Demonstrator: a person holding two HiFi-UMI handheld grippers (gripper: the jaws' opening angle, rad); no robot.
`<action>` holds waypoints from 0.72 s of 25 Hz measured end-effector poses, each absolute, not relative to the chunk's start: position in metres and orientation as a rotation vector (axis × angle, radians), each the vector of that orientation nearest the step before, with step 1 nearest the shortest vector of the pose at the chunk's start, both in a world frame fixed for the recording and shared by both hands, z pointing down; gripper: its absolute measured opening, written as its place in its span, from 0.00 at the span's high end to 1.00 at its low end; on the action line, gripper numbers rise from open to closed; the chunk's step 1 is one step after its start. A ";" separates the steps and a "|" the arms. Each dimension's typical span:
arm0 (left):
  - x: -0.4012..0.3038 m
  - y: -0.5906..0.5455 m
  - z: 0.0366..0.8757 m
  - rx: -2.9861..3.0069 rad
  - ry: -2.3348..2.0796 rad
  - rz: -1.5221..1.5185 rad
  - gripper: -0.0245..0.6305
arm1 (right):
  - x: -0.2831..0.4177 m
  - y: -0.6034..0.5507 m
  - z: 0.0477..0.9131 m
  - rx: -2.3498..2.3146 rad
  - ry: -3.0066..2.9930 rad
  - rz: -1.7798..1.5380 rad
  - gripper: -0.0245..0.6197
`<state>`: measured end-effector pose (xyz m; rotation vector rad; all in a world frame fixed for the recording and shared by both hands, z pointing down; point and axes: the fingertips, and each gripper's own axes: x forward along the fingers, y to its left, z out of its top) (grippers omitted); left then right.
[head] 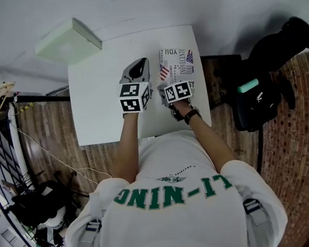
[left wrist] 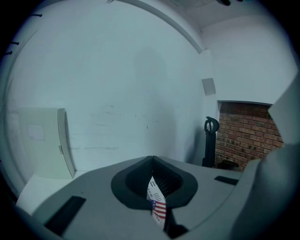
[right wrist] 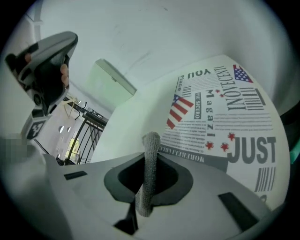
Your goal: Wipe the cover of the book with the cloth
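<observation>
At 10 o'clock on your white table point(head: 99, 107) sits a pale green box point(head: 69, 41), with no writing that can be read. Your left gripper point(left wrist: 152, 159) has its jaws together tip to tip. A thin sliver of flag print shows in the slit behind the tips, but the head view puts that gripper over bare table just beside the book's left edge, so you cannot tell whether it pinches anything. Your right gripper point(right wrist: 150, 154) is clamped on a grey knit cloth point(right wrist: 151, 140). The cloth stands up between its jaws and pokes out past the tips, over the near left part of the cover. The book point(right wrist: 220, 122) lies flat at 1 o'clock on the table, cover up. Its cover reads "YOU" at the far edge, "Magazi" and a boxed "SECURO" in the middle and big "JUST" near you, with two stars-and-stripes flags, red stars and barcode bars. The smaller lines are too fine to read. Across your white shirt point(head: 179, 214) green letters spell "LI-NING". A black bag point(head: 264, 97) stands on the floor at 3 o'clock, well apart from the book.
</observation>
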<state>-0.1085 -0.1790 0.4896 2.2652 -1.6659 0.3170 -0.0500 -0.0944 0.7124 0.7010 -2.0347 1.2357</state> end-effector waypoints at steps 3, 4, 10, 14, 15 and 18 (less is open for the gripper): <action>-0.113 -0.177 0.491 2.253 -1.676 0.321 0.94 | -0.045 -0.094 0.717 0.723 -2.027 1.238 0.91; -0.114 -0.177 0.491 2.250 -1.678 0.322 0.94 | -0.039 -0.096 0.717 0.742 -2.024 1.250 0.91; -0.107 -0.180 0.499 2.256 -1.644 0.324 0.94 | 0.040 -0.112 0.718 0.977 -1.953 1.354 0.91; -0.096 -0.180 0.502 2.274 -1.615 0.330 0.94 | 0.094 -0.116 0.717 1.116 -1.906 1.417 0.91; -0.094 -0.179 0.502 2.278 -1.610 0.331 0.94 | 0.103 -0.117 0.717 1.141 -1.897 1.429 0.91; -0.092 -0.178 0.501 2.283 -1.608 0.330 0.94 | 0.115 -0.118 0.717 1.181 -1.876 1.440 0.91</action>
